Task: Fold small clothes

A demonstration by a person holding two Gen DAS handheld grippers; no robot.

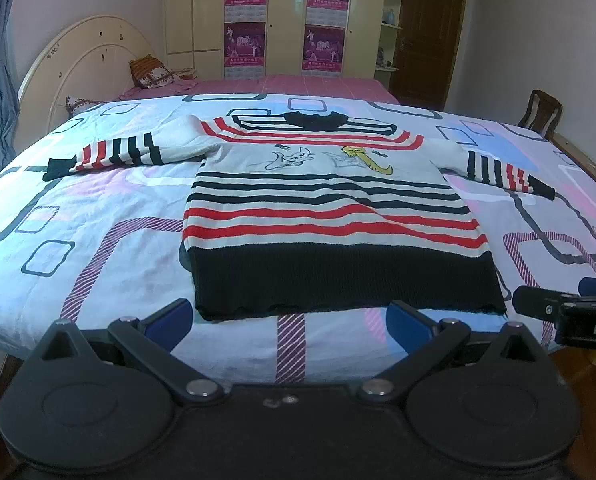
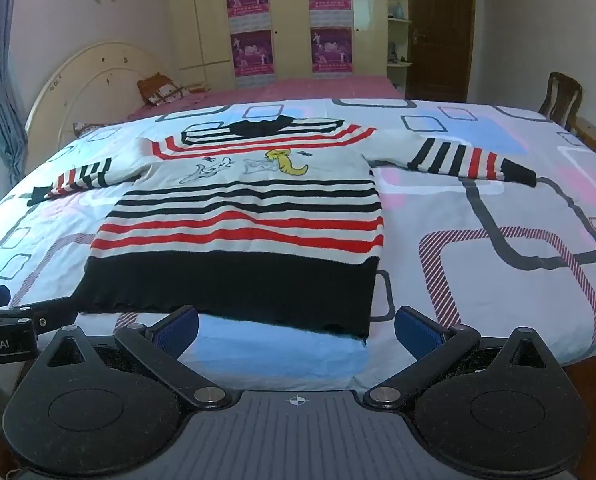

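Striped sweater (image 1: pixel 330 216) lies flat, front up and sleeves spread, on the patterned bedsheet (image 1: pixel 97 216). Left gripper (image 1: pixel 289 322) hangs over the near bed edge just short of the black hem, jaws wide apart and empty. Right gripper (image 2: pixel 295 330) beside it, equally wide, holds nothing.

The sweater (image 1: pixel 330 216) is a coarse knit, its black hem band ribbed and matt. The bed sheet (image 1: pixel 97 216) under it is soft printed cloth with a slightly fuzzy, dull face. The left hand-held gripper (image 1: pixel 287 320) is matt black plastic with bright metal pivot pins and blue textured pads (image 1: pixel 165 322); the right hand-held gripper (image 2: pixel 295 326) looks the same, with a ribbed grey plastic deck. The headboard (image 1: pixel 85 56) is cream painted, semi-gloss. The door (image 1: pixel 430 36) and chair (image 1: pixel 540 114) are dark varnished wood. The wardrobe posters (image 1: pixel 245 12) are glossy paper.
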